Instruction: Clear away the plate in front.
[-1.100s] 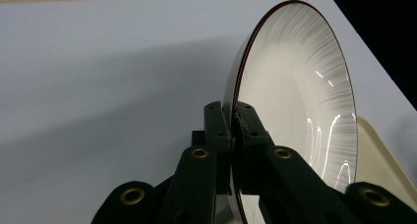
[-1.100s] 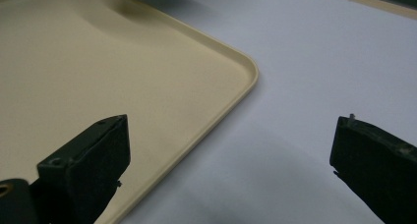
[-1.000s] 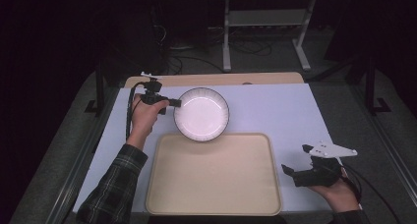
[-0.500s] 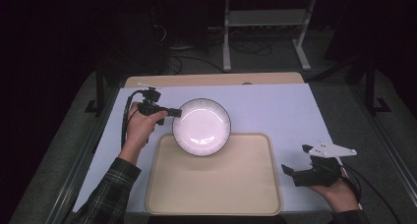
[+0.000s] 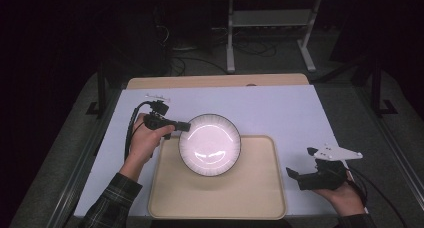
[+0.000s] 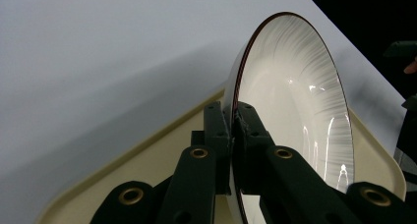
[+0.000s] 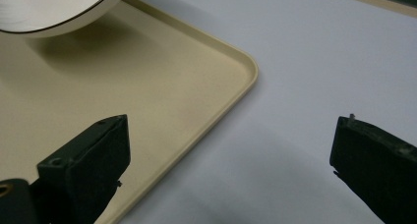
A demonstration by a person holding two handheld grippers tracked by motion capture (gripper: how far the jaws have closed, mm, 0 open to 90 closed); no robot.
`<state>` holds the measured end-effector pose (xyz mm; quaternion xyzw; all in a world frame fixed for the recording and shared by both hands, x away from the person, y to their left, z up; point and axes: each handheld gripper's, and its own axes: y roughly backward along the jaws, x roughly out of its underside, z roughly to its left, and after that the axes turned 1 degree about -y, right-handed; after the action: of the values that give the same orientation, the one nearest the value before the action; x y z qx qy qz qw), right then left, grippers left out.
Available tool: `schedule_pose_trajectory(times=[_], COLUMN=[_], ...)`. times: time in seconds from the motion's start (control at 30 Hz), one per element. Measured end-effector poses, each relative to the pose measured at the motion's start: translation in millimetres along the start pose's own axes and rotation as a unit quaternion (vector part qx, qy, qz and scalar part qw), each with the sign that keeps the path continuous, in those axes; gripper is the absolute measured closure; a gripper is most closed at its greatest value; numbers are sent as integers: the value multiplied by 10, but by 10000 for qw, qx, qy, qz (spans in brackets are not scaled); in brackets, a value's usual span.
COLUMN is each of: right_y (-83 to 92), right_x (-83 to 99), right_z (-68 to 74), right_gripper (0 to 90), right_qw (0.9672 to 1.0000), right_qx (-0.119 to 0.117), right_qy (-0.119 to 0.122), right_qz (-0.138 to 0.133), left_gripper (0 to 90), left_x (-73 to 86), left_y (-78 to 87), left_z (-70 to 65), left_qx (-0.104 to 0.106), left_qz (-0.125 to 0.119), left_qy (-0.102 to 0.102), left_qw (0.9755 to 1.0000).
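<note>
Black fingers of the left gripper (image 6: 231,135) are clamped on the near rim of a white plate (image 6: 295,106), one finger on each face of the rim. Plate has a thin dark edge line and fine radial ribbing, glossy, with light glare on it. In the left gripper view it stands edge-on to the camera, above the corner of a beige tray (image 6: 162,150).

High view: left gripper (image 5: 181,126) sits at the plate's left rim, the left hand (image 5: 145,140) wrapped around the gripper body, cable looping off behind it. Plaid sleeve on that forearm. Plate (image 5: 210,144) lies over the far left part of the tray (image 5: 250,198), its far edge reaching past the tray's far rim. Right gripper view shows the plate's underside (image 7: 54,13) clear of the tray floor, with a shadow beneath it.

Right gripper (image 7: 231,160): fingers spread wide, nothing between them. One finger hangs over the tray's (image 7: 147,96) corner area, the other over the pale surface (image 7: 319,52). In the high view the right gripper (image 5: 295,177) is just beside the tray's right edge, well apart from the plate, held in the right hand (image 5: 345,198), grey three-cornered plate on top.

Surface (image 5: 280,108) is covered with a pale sheet; a wooden strip (image 5: 215,81) runs along the far edge.
</note>
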<state>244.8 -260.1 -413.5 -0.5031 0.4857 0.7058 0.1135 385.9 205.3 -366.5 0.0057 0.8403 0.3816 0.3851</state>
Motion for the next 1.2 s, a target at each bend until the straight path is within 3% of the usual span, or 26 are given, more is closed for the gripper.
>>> schedule_pose_trajectory(times=[0.17, 0.43, 0.77, 1.2], right_y=[-8, -23, -31, -44], right_x=[4, 8, 9, 15], right_z=[6, 13, 26, 43], right_gripper=[9, 9, 9, 9], right_qw=[10000, 10000, 10000, 9998], right_qx=[-15, -10, -11, -18], right_qy=[11, 38, 56, 122], right_qz=[22, 63, 78, 134], left_gripper=[861, 859, 857, 867], left_x=[67, 234, 322, 334], left_y=[-38, -168, -236, -294], left_z=[-79, -109, -93, -69], left_qx=[107, 277, 376, 165], left_qz=[153, 519, 663, 807], left_qy=[-94, -70, -19, -148], left_qw=[9998, 9982, 9971, 9965])
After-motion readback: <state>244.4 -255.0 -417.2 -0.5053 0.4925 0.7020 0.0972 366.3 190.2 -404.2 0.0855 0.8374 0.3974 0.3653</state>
